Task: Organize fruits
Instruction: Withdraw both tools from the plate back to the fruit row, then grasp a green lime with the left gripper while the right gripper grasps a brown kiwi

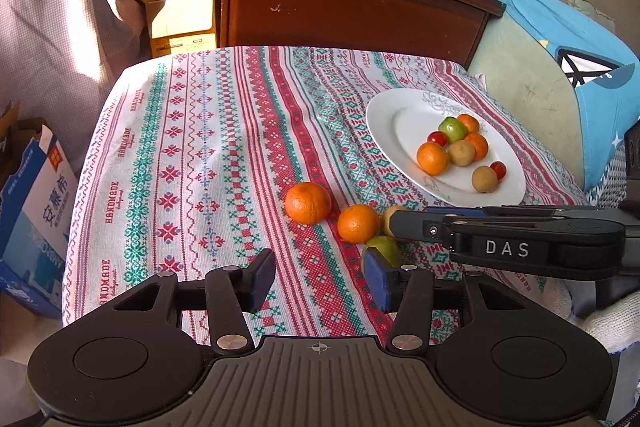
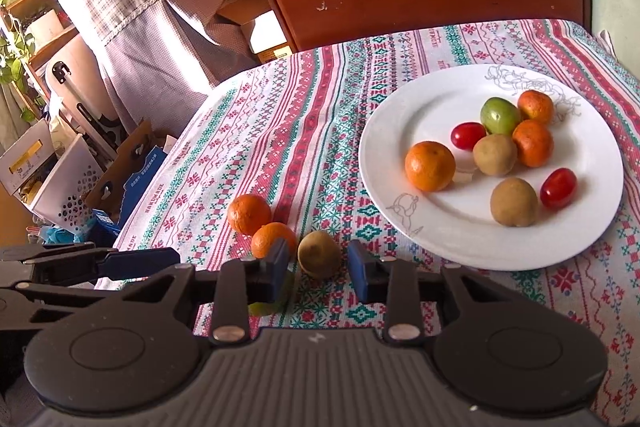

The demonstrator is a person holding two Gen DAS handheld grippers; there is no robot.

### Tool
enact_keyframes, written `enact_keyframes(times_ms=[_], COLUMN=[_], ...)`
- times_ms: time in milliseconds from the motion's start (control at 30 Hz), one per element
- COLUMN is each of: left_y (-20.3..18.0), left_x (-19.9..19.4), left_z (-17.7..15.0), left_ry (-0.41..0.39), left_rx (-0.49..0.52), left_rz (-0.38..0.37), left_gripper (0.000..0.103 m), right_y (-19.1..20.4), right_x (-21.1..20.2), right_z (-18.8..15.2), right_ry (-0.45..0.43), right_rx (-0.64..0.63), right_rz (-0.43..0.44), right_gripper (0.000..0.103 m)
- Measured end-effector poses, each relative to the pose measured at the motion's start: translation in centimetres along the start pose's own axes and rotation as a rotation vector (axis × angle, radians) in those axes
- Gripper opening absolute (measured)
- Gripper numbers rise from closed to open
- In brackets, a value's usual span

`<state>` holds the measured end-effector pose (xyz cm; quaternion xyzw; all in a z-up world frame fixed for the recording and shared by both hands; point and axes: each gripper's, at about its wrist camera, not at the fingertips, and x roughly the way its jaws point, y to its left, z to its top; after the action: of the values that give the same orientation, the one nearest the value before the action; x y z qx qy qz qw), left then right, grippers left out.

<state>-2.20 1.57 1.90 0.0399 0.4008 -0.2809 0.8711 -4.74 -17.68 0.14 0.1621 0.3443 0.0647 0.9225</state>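
- The right gripper (image 2: 318, 269) hangs low over the tablecloth (image 2: 280, 115), its blue pads spread with a gap between them.
- A kiwi (image 2: 319, 254) lies on the cloth just ahead of that gap, between the two fingertips and touching neither, as far as can be told.
- Just left of the kiwi sit two oranges (image 2: 249, 214), one behind the other; the nearer one is partly hidden by the left pad.
- The left gripper (image 1: 320, 279) has its pads spread wide, with bare cloth between them.
- A green fruit (image 1: 384, 249) lies just behind its right pad, partly hidden by it.
- The white plate (image 2: 400, 115) stands to the right, well apart from both grippers, bearing three oranges, two kiwis, a green fruit and two cherry tomatoes.
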Motion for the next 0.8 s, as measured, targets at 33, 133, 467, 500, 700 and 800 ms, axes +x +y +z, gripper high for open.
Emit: enact_keyframes(times_ms=[33,133,467,500,700,800], left_y=[-0.2,-0.6,-2.4,-2.5,-3.1,-3.3], left_x=[0.1,0.3,1.5,1.6,2.4,2.8], left_z=[-0.1,-0.3,-0.9,-0.9,-1.0,-1.1], left_ry=[-0.001,0.006,0.01,0.009,-0.005,-0.01], left_rx=[0.005,0.02,0.077,0.08,0.114,0.126], left_rz=[-0.003,-0.016,-0.049,-0.047,-0.03,-0.026], left_gripper=[0.047,0.047,0.044,0.043,0.041,0.041], right_y=[0.0,-0.2,-0.8,-1.0,-1.3,-1.4], right_x=[0.1,0.3,-1.4,-1.5,-1.6,-1.5], right_z=[0.0,-0.1,-0.1,-0.1,-0.4,-0.5], right_ry=[0.001,0.006,0.006,0.008,0.016,0.022], right_rx=[-0.002,-0.001,-0.019,-0.02,-0.025,-0.019], right_rz=[-0.003,0.003,-0.015,-0.016,-0.024,-0.026], right_gripper=[0.028,0.024,0.024,0.024,0.025,0.027])
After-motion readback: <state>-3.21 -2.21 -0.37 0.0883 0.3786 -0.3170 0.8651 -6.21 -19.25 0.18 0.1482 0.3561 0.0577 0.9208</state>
